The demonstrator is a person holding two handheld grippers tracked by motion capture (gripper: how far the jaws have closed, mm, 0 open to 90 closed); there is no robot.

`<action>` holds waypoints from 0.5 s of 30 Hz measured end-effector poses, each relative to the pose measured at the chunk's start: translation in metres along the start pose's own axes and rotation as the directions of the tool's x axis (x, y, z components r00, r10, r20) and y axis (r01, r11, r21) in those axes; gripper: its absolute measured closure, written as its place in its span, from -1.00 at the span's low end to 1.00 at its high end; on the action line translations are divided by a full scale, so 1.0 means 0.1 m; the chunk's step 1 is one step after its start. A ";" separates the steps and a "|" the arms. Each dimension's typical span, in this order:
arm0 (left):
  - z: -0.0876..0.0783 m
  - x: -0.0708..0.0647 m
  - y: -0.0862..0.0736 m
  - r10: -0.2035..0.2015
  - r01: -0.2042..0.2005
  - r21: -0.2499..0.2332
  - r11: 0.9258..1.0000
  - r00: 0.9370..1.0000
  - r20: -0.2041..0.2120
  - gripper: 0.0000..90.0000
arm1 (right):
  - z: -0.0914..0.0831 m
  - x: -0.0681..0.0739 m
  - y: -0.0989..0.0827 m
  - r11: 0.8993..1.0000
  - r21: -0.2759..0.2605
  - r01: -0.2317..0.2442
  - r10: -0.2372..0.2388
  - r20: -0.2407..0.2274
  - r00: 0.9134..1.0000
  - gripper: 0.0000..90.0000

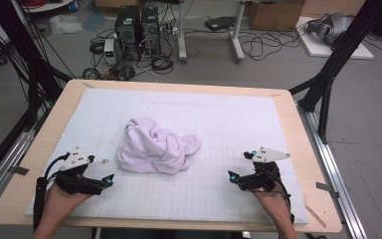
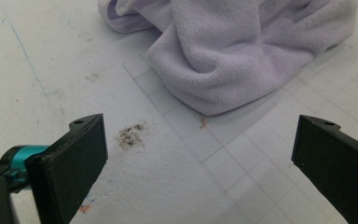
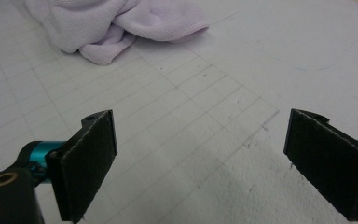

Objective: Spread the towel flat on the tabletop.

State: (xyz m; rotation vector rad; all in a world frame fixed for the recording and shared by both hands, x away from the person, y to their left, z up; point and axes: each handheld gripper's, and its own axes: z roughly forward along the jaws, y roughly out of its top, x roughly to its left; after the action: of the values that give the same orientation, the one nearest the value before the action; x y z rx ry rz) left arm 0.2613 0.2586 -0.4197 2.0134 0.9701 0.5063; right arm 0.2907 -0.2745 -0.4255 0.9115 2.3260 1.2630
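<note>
A crumpled pale lilac towel (image 1: 156, 146) lies bunched near the middle of the white gridded mat (image 1: 219, 119). My left gripper (image 1: 101, 174) rests low at the mat's front left, open, nothing between its jaws; the towel (image 2: 242, 51) lies just ahead of it. At the front right my right gripper (image 1: 240, 168) is open too, with bare mat between its jaws and the towel (image 3: 116, 23) farther off to its upper left.
The mat covers a wooden table (image 1: 306, 149). A small dark smudge (image 2: 131, 135) marks the mat near the left gripper. Beyond the table's far edge are computer towers (image 1: 137, 27), cables and black frame struts (image 1: 328, 74) at both sides.
</note>
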 end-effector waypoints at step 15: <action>0.01 0.03 0.24 0.012 -0.010 -0.040 0.999 0.999 0.048 -0.73 | 0.31 -0.03 0.50 1.000 0.003 0.023 -0.023 -0.108 0.994 -0.81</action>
State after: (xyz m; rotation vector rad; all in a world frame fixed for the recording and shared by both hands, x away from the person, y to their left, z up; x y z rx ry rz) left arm 0.2750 0.2521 -0.4005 1.9881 0.9134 0.4776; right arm 0.3292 -0.2374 -0.4006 0.8345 2.4155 1.3286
